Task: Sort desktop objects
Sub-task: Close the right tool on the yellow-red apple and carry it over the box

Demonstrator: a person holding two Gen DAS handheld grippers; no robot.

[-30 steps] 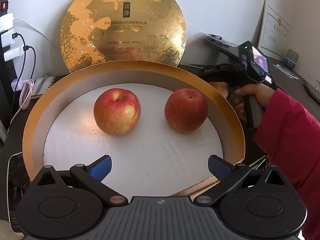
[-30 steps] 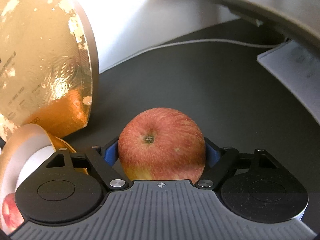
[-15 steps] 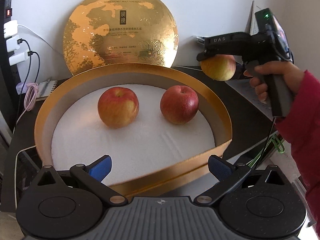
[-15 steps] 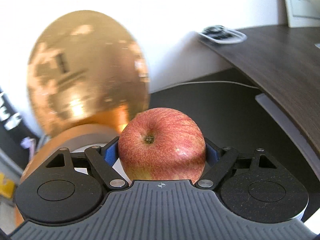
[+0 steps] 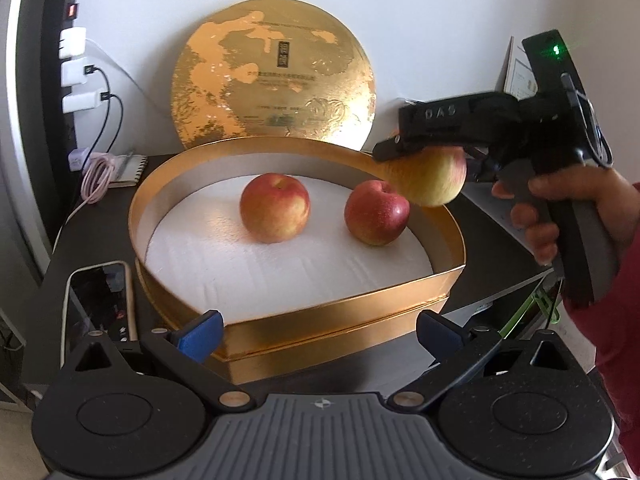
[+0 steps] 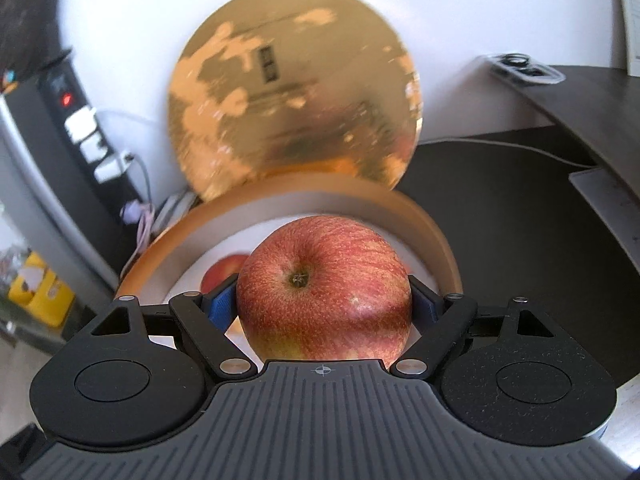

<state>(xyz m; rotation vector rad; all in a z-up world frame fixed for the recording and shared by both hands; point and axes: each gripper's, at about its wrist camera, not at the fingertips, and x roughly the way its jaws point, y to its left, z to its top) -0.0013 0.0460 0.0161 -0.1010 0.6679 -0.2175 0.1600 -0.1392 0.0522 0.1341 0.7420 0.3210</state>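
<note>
A round gold box (image 5: 340,312) with a white foam floor holds two red apples, one left of centre (image 5: 275,208) and one to the right (image 5: 376,213). My right gripper (image 6: 324,304) is shut on a third apple (image 6: 324,292), stem up; in the left wrist view that apple (image 5: 430,178) hangs in the air over the box's far right rim, carried by a hand (image 5: 576,196). My left gripper (image 5: 316,330) is open and empty, low in front of the box's near wall. In the right wrist view the box (image 6: 436,236) lies behind the held apple.
The gold lid (image 5: 274,76) leans on the wall behind the box. A phone (image 5: 100,300) lies left of the box, with a coiled pink cable (image 5: 98,176) and a power strip with chargers (image 5: 74,68) beyond. A higher desk (image 6: 592,96) runs along the right.
The right gripper has carried its apple up from the desk beside the box and leftward, to over the box's right rim. The left gripper has drawn back from the box, bringing the phone into view.
</note>
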